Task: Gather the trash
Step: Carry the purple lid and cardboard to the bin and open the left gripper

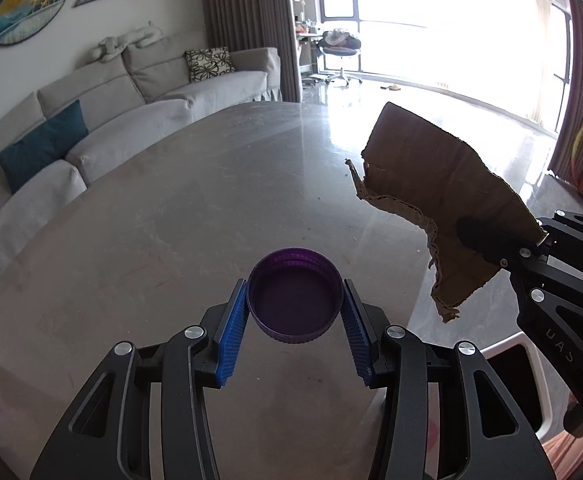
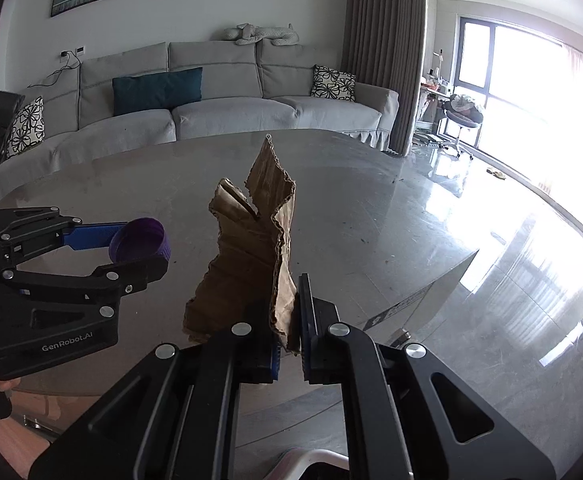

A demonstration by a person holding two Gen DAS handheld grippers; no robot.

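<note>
grey sofa [image 2: 227,112] and bright windows sit beyond both grippers, and below them spreads a round stone table [image 1: 171,208] with a worn, glossy top. nothing that reads as trash lies on the bare part of it ahead of the fingers, only tiny specks.

left gripper [image 1: 295,312] is clamped on a purple cap [image 1: 294,300], its blue ribbed pads [image 1: 231,340] pressing the cap's opposite sides. the cap's open side faces back toward the camera, so the squeeze goes across the rim wall, probably because the ridged wall gives a firmer hold than the flat face would. the cap hangs above the table, not touching it.

right gripper [image 2: 287,340] is pinched shut on a torn cardboard scrap [image 2: 251,248], caught by its lower edge. most of the sheet stands up and forward of the fingers, bent and ragged. gripping a thin sheet by an edge seems the only practical way to take it.

both pieces appear lifted clear, so the pick-up looks done. a white rim [image 2: 311,460] shows just below the right gripper past the table's near edge; it may be a bin, though i cannot tell.
</note>
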